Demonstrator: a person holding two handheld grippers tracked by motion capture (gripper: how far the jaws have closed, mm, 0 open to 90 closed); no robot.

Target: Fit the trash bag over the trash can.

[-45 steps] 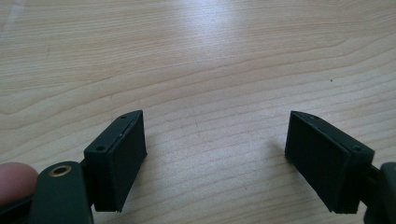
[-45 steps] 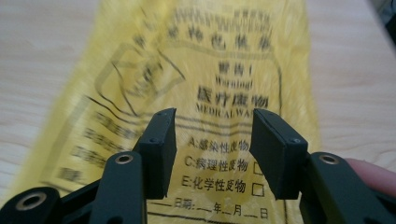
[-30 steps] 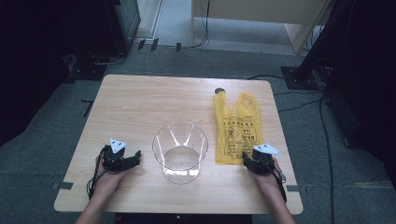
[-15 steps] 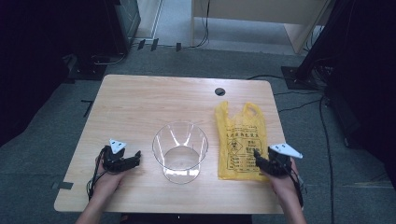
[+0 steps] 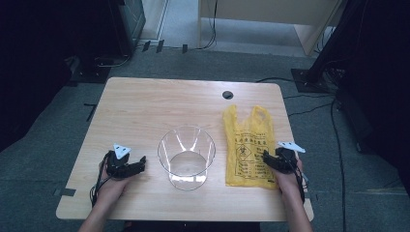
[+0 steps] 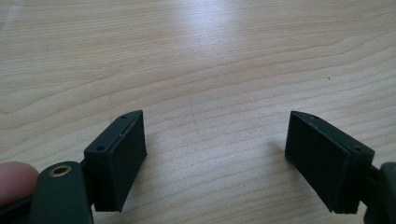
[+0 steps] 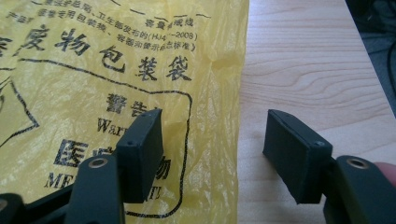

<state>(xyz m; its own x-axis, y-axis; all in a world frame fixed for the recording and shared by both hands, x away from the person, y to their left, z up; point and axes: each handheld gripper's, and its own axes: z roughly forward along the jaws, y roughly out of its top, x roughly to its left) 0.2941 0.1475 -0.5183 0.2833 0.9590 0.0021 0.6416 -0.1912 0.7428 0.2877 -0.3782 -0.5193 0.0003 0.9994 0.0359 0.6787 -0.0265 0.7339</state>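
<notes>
Your two hand-held grippers rest low on the wooden surface (image 5: 145,106): the left hand-held gripper (image 5: 140,162) at 8 o'clock, jaws apart over bare wood; the right hand-held gripper (image 5: 265,157) at 4 o'clock, jaws having just opened, straddling the edge of one yellow bag (image 5: 247,145). One clear bowl (image 5: 186,155) stands between them.
</notes>
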